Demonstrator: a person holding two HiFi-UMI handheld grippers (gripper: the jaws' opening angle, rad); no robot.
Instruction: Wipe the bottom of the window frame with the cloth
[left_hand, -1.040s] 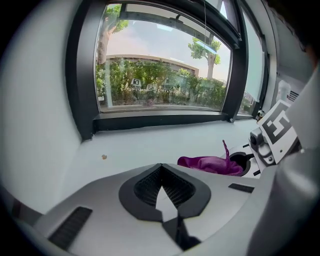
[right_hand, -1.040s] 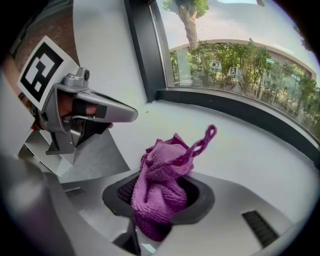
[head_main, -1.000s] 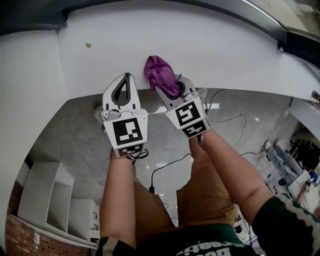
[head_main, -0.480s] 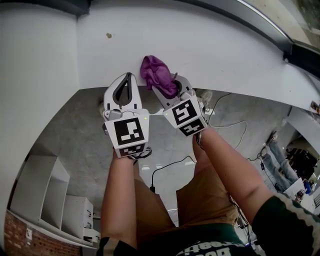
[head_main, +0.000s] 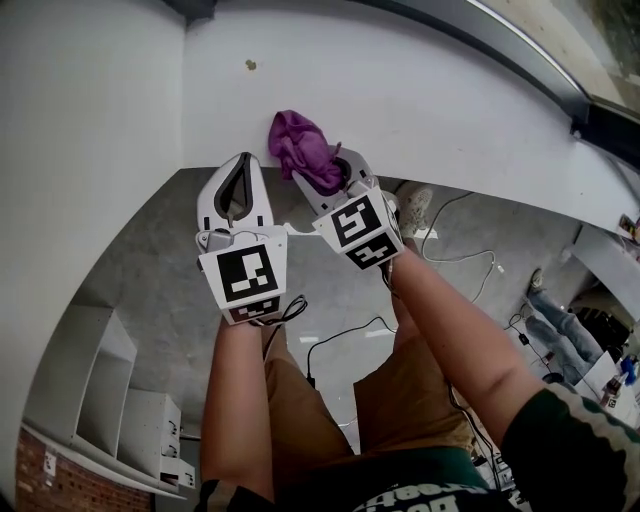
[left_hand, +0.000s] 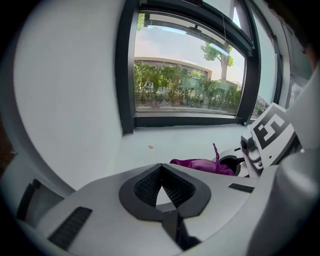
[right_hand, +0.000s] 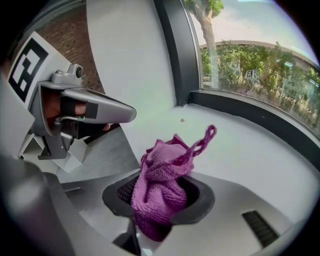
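A crumpled purple cloth (head_main: 300, 150) rests on the white sill (head_main: 450, 110) and is bunched between the jaws of my right gripper (head_main: 335, 182), which is shut on it. In the right gripper view the cloth (right_hand: 162, 187) fills the jaws, with a loop sticking up. My left gripper (head_main: 238, 185) hovers just left of it at the sill's edge, shut with nothing in it (left_hand: 160, 170). The dark bottom rail of the window frame (left_hand: 185, 120) runs along the back of the sill, beyond the cloth (left_hand: 202, 164).
A white wall (head_main: 90, 130) closes the sill's left end. A small brown speck (head_main: 250, 65) lies on the sill ahead of the cloth. Below are grey floor, cables (head_main: 470, 255) and a white shelf unit (head_main: 110, 400).
Both grippers and the cloth have slid left along the sill, toward the corner wall and closer to the brown speck. Both jaws remain as they were.
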